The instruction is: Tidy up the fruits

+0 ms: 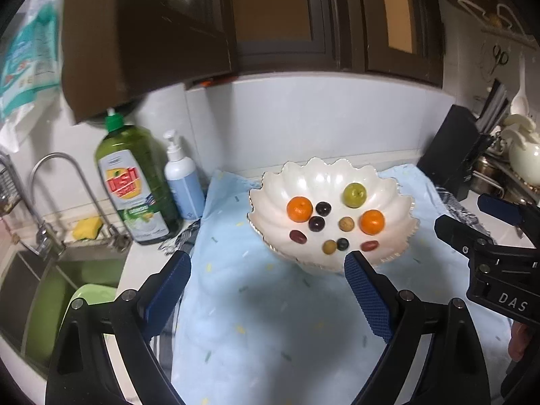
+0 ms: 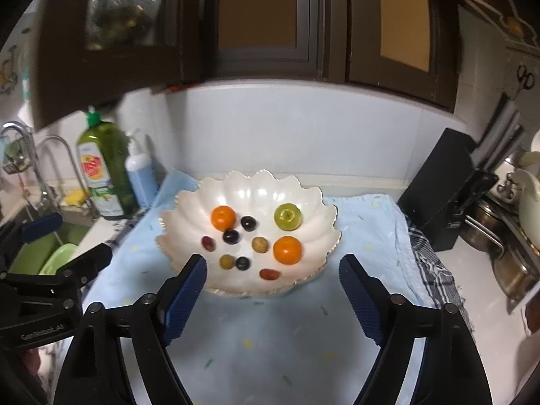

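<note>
Task looks done or nearly done, as a judgement: all the fruit visible sits inside the white scalloped bowl (image 2: 236,185), none lies loose on the blue cloth (image 2: 270,337) as far as either view shows. Count in the bowl: 2 oranges, one at left (image 2: 223,217) and one at right (image 2: 287,249); 1 green apple-like fruit (image 2: 287,216) at the back right; 2 dark grapes (image 2: 248,223) (image 2: 231,236) in the middle; 1 blueberry-like dark berry (image 2: 243,263); 2 reddish oval fruits, left (image 2: 208,243) and front (image 2: 269,274); 2 small tan-olive round fruits (image 2: 260,244) (image 2: 227,261). They lie spread out, mostly apart, not piled, roughly mirrored across the bowl, so the layout reads as arranged. What could be left: maybe a final tidy, cannot tell. Left gripper (image 1: 266,273) hovers over the cloth just in front of the bowl, jaws wide apart, nothing between them. Right gripper (image 2: 272,276) also sits at the bowl's near rim, jaws spread wide, empty. The bowl stands on the cloth in the middle of the counter, near the back wall. Around: green dish soap bottle (image 1: 135,182) and white pump bottle (image 1: 180,175) just left of the cloth, yellow sponge (image 1: 87,227) by the tap (image 1: 57,182), sink (image 1: 33,297) with a green basin (image 1: 89,297) at far left, black knife block (image 2: 438,189) and metal pots (image 2: 499,236) at right, checked towel (image 2: 435,270) under the cloth's right edge. Nothing blocks access to the bowl; the 2 grippers are near each other, the only crowding.
</note>
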The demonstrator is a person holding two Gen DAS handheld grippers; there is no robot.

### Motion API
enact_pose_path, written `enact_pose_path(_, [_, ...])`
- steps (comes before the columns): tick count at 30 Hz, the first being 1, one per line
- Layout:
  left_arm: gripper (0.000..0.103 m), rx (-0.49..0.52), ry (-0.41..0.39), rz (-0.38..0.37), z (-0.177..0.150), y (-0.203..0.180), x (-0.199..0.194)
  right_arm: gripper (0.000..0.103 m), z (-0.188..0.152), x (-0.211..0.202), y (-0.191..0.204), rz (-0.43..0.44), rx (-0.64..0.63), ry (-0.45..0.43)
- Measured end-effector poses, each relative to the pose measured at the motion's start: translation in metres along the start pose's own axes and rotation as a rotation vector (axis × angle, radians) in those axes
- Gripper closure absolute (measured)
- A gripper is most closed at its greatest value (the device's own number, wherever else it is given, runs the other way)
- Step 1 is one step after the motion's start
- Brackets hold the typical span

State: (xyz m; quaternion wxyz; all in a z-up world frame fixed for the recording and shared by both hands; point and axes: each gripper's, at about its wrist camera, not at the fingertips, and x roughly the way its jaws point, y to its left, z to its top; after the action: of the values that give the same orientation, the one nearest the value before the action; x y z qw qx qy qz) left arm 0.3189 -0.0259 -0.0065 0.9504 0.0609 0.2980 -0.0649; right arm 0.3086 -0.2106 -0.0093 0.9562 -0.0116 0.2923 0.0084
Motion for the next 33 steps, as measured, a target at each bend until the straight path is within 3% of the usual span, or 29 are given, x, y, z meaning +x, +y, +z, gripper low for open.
enact_pose_path(5, [0.009, -0.001, -0.031, -0.004, -0.017, -0.007, -0.047, 0.017, -0.015, -0.045, 0.005, 0.011, -0.003, -0.049])
enact_pose_path(11, [0.0, -0.015, -0.08, 0.015, -0.037, -0.013, -0.1, 0.015, -0.036, -0.101, 0.008, 0.01, 0.006, -0.096])
enact_pose_path(24, [0.0, 0.016, -0.163, 0.033, -0.082, -0.037, -0.202, 0.011, -0.087, -0.21, 0.012, 0.022, -0.011, -0.175])
enact_pose_path(33, [0.0, 0.053, -0.223, 0.056, -0.106, -0.055, -0.258, 0.011, -0.114, -0.262, 0.006, 0.028, -0.012, -0.212])
